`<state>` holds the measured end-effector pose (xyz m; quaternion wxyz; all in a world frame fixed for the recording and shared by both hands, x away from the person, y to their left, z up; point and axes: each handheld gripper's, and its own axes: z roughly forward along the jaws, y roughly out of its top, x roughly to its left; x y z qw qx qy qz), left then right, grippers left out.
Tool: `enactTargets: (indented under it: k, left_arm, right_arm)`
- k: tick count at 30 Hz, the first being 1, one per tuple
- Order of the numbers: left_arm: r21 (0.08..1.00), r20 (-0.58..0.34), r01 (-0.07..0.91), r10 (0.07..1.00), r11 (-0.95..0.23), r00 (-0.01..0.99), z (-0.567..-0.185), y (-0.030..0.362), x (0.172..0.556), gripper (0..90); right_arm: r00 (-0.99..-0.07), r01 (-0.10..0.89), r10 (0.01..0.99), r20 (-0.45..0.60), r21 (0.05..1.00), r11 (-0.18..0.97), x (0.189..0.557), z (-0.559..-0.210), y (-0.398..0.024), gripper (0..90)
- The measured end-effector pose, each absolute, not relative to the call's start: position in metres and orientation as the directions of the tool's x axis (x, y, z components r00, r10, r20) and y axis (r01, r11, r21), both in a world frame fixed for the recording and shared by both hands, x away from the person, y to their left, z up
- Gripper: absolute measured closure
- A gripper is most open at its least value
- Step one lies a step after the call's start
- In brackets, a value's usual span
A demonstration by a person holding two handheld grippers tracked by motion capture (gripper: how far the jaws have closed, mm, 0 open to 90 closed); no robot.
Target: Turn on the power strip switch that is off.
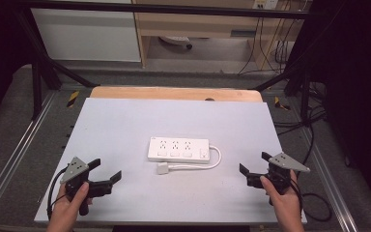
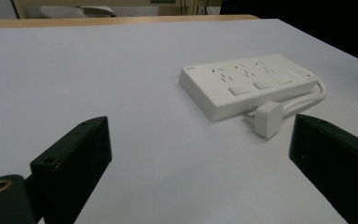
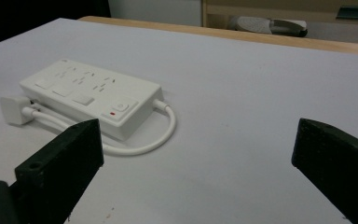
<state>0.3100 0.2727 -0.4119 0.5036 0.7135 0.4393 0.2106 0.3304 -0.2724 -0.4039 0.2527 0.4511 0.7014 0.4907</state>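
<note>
While nothing yet handled: white plastic three-outlet power strip (image 1: 178, 149) lying mid-table, cord (image 1: 207, 165) looped, plug (image 1: 163, 168) beside.
Left gripper (image 1: 107, 170) and right gripper (image 1: 252, 163) gaping wide, empty, well apart from strip on white table (image 1: 116, 121); apparently all left to do.

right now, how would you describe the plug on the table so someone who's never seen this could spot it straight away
Start at the white table; near its middle lies a white power strip with three sockets. Its cable loops out of the right end and runs back along the near edge. The plug is the small white block at the cable's end, lying by the strip's near left corner.
</note>
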Motion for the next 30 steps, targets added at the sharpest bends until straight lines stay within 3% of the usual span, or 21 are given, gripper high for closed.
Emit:
enactTargets:
  k: [30]
  left_arm:
    - [0.896,-0.139,0.427,0.834,-0.123,0.533,-0.415,0.270,0.310,5.8]
  right_arm:
    - [-0.553,0.335,0.830,0.064,0.930,0.152,0.352,-0.364,-0.242,2.1]
